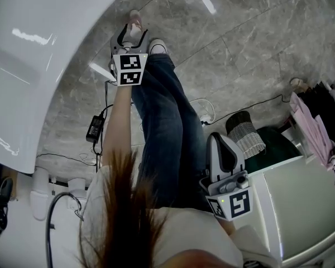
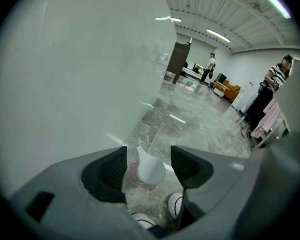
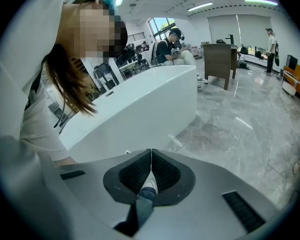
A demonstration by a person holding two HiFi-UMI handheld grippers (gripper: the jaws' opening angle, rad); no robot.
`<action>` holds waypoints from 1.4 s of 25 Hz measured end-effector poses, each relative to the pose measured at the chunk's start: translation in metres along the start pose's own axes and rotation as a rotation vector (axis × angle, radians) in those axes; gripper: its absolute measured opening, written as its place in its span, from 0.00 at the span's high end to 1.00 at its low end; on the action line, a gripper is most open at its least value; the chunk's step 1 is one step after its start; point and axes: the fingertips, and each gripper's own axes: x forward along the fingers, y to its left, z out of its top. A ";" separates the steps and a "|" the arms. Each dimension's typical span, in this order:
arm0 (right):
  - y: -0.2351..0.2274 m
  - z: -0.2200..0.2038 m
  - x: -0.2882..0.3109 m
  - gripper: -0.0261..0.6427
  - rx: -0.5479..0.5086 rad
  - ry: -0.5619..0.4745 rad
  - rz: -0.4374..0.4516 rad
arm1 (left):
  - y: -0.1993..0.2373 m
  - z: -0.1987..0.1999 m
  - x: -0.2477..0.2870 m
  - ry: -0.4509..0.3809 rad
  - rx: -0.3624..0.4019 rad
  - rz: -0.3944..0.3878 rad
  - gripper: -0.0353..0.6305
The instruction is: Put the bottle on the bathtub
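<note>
A pale pink bottle [image 1: 135,19] with a white cap stands on the grey marble floor beside the white bathtub [image 1: 22,66]. My left gripper [image 1: 133,33] hovers just above it, jaws open. In the left gripper view the bottle [image 2: 149,171] shows between the spread pads without touching either, and the tub wall [image 2: 65,74] fills the left side. My right gripper [image 1: 222,145] hangs at the lower right beside the person's leg, jaws shut with nothing between them. In the right gripper view its pads [image 3: 140,171] meet, and the bathtub [image 3: 140,104] lies ahead.
The person's jeans and white shoes [image 1: 158,47] stand right next to the bottle. A power adapter [image 1: 94,128] with cables lies on the floor. A wicker basket [image 1: 247,137], hanging clothes [image 1: 307,121] and a white cabinet [image 1: 301,205] are at the right. Other people are far off.
</note>
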 end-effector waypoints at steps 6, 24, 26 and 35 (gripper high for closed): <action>0.004 0.009 -0.017 0.94 0.021 -0.018 0.008 | -0.007 0.026 -0.026 -0.032 0.026 0.006 0.54; 0.004 0.026 -0.060 0.94 0.077 -0.112 0.014 | -0.038 0.098 -0.078 -0.132 0.079 0.019 0.89; 0.004 0.027 -0.061 0.94 0.080 -0.117 0.013 | -0.039 0.100 -0.082 -0.137 0.077 0.017 0.90; 0.009 0.034 -0.070 0.94 0.071 -0.143 0.025 | -0.047 0.115 -0.102 -0.184 0.058 0.014 0.92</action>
